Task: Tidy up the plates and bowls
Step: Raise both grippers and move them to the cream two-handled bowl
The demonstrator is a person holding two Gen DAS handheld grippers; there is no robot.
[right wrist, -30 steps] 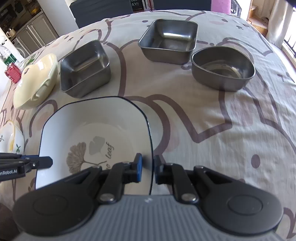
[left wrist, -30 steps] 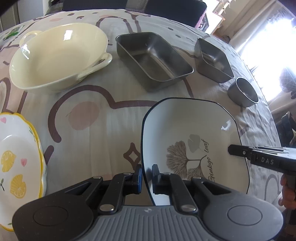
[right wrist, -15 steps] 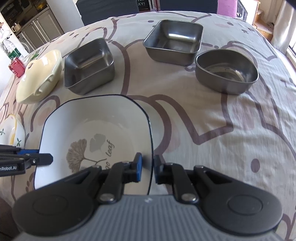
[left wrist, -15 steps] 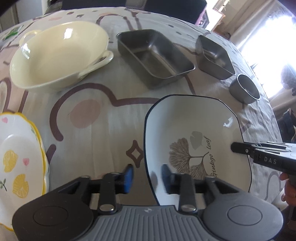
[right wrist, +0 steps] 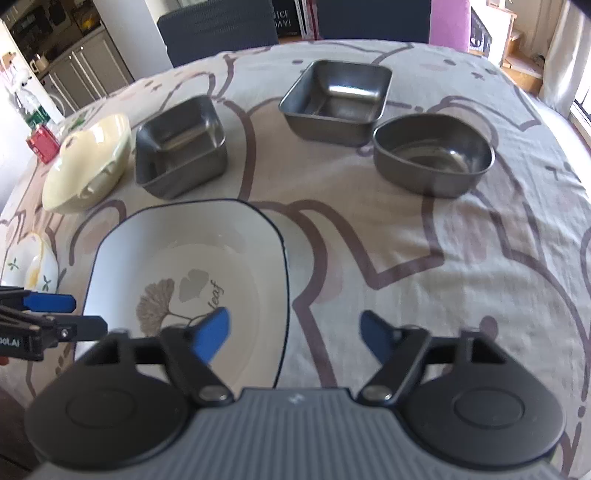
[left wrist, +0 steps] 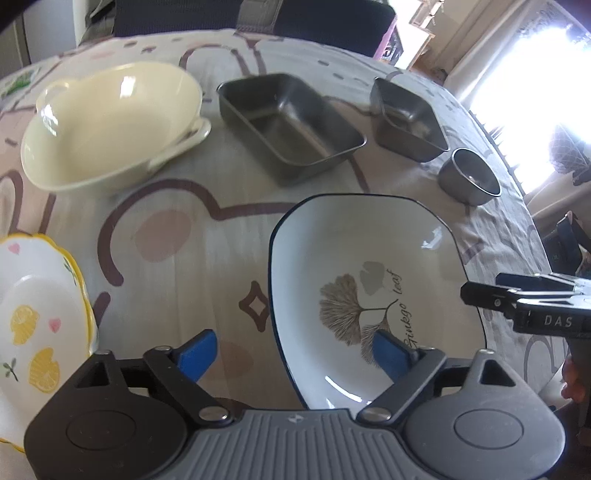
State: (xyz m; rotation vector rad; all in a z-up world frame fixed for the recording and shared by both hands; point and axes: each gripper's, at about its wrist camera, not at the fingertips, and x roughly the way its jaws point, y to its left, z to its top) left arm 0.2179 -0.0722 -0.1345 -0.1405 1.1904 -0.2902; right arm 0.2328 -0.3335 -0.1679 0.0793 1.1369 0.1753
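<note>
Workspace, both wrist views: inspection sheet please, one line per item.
Surface: round table under a grey cloth with brown cartoon outlines.
Job's things: white square ginkgo-leaf plate with dark rim flat on the cloth; cream two-handled ceramic bowl; white scalloped lemon-print plate; rectangular steel pan; square steel dish; rounded steel bowl.
Clutter: red box at the far table edge.
Grippers: left tongs open, straddling the ginkgo plate's rim; right tongs open, straddling its opposite rim.
Cables: nothing seen.
Surroundings: dark chairs, kitchen cabinets, bright window.
</note>
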